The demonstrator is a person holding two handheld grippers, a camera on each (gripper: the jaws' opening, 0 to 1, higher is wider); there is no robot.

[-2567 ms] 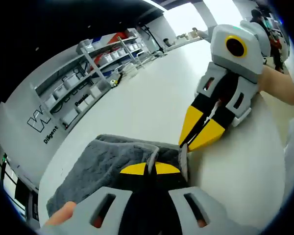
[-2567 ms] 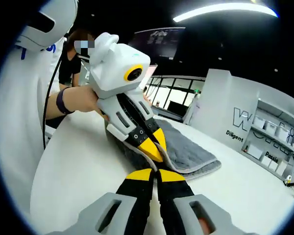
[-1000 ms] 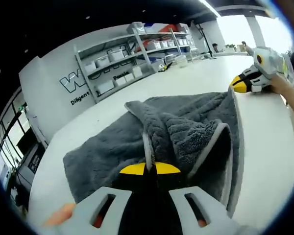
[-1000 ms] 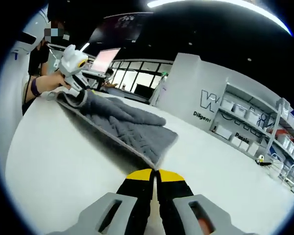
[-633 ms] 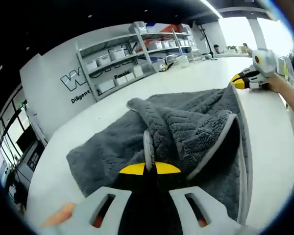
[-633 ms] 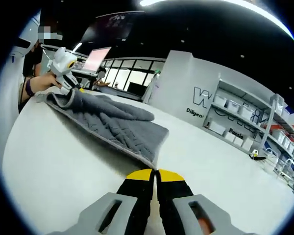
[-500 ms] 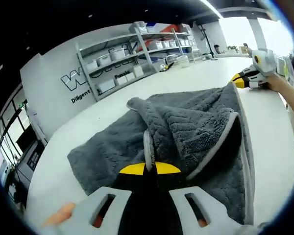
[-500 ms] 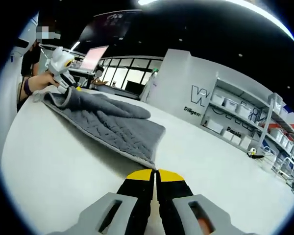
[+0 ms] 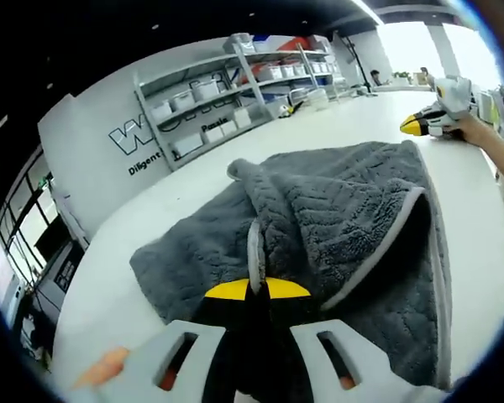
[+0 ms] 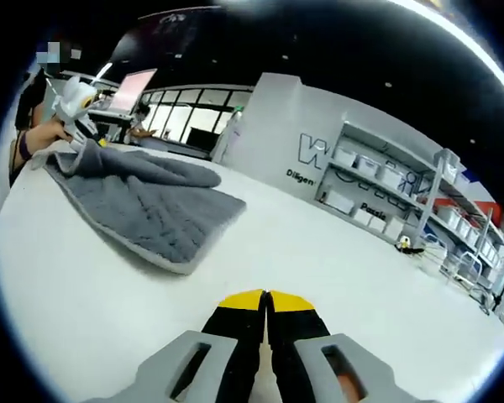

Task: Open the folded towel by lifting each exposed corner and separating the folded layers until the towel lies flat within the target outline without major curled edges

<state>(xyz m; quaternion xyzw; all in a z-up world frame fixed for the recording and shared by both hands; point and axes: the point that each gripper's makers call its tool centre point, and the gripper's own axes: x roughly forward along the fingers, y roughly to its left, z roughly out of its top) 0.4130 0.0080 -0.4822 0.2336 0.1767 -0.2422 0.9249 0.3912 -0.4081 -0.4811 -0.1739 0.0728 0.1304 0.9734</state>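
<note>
Left tongs (image 9: 250, 290) pinch the grey towel's (image 9: 336, 227) pale edge; right tongs (image 10: 265, 300) closed, empty, over bare table (image 10: 336, 252).

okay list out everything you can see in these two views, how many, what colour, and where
towel: one, dark grey with a pale trimmed edge, partly unfolded on the table, one layer still doubled over
table: one, white, under the towel
shelving: one long unit, grey, against the back wall, holding pale bins
wall lettering: dark letters on the pale wall beside the shelving
left gripper: one, yellow-tipped black jaws on a grey body, jaws together on a towel edge
right gripper: one, same colours, jaws together over bare table, apart from the towel
hand: one, holding the left gripper at the towel's far corner in the right gripper view
</note>
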